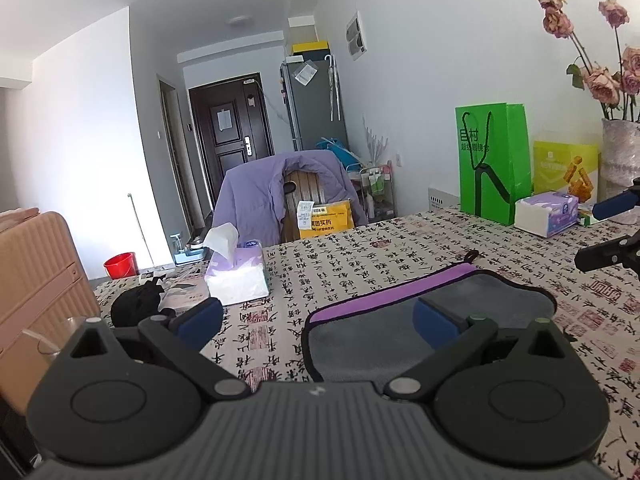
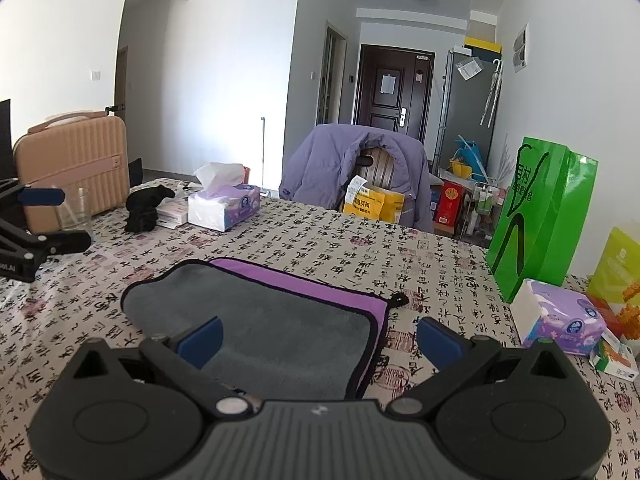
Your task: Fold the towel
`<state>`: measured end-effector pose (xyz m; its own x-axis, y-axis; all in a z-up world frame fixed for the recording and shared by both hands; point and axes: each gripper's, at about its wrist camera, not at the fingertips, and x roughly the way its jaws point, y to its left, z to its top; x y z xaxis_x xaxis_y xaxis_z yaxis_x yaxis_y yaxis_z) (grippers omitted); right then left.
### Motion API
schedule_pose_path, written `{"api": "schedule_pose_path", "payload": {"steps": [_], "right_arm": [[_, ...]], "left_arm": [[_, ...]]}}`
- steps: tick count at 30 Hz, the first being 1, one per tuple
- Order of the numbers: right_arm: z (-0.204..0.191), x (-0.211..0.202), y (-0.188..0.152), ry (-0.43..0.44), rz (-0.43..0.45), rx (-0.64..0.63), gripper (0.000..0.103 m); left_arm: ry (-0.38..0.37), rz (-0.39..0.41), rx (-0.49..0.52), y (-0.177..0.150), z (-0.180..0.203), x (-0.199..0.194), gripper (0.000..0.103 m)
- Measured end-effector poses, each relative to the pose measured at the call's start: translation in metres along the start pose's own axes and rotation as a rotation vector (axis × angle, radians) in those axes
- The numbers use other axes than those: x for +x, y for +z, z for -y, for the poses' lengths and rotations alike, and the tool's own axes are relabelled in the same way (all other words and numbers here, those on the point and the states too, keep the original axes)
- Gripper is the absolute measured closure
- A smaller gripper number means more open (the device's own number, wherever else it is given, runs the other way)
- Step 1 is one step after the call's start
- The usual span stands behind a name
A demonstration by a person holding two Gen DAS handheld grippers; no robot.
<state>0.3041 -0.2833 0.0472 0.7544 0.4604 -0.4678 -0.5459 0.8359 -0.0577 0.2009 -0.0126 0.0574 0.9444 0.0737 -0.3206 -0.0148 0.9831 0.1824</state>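
Towel [image 2: 264, 320], grey with a purple band, lies flat on the patterned bench [image 2: 400, 264] between both tongs, left [image 1: 318, 318] and right [image 2: 318, 340], each spread apart; a shallow pinch could snag the tablecloth too.

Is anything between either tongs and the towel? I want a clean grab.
Nothing visible blocks them. The grey towel with purple band lies directly before the open right tongs and open left tongs; the tissue boxes sit aside.
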Motion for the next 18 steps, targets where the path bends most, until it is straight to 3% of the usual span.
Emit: {"api": "schedule_pose_path", "payload": {"steps": [18], "right_arm": [[-0.015,-0.061,-0.036,-0.002,0.037,0.032,0.000]], "left_arm": [[-0.014,0.022,-0.063,-0.024,-0.001,-0.063,0.000]]}}
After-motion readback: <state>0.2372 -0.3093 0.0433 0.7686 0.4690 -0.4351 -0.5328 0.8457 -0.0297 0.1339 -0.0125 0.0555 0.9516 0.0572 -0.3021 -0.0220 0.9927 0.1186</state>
